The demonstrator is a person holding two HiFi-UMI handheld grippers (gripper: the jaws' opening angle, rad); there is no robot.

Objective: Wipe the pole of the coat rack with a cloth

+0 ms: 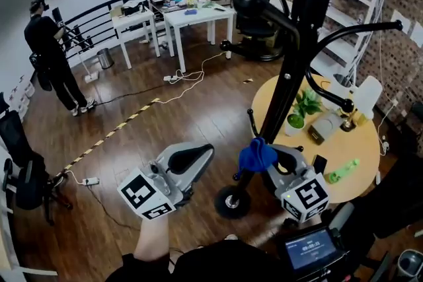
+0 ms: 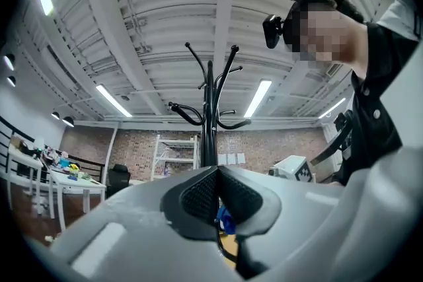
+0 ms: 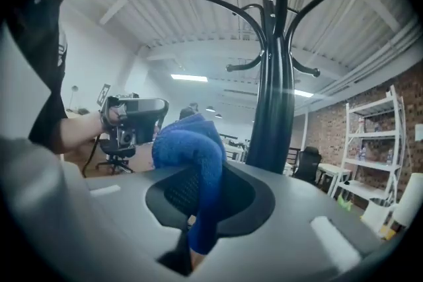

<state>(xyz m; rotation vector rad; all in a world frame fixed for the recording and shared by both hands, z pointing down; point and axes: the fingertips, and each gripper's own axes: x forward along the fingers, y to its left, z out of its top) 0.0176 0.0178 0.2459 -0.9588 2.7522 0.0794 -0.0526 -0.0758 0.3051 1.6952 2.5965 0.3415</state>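
A black coat rack pole [image 1: 291,69] rises from a round base [image 1: 232,201] beside a round table. My right gripper [image 1: 262,156] is shut on a blue cloth [image 1: 257,154], which sits against the lower pole. In the right gripper view the cloth [image 3: 195,168] bulges from the jaws, with the pole [image 3: 272,96] just beyond it. My left gripper [image 1: 206,154] is shut with nothing in it, left of the pole. In the left gripper view the coat rack [image 2: 210,122] stands ahead and a bit of blue cloth [image 2: 225,219] shows past the closed pads.
A round wooden table [image 1: 334,139] right of the pole carries a potted plant [image 1: 301,109], a green bottle [image 1: 342,171] and small items. White desks [image 1: 192,16] stand at the back. A person [image 1: 53,56] stands far left. Cables and striped tape [image 1: 112,132] cross the wooden floor.
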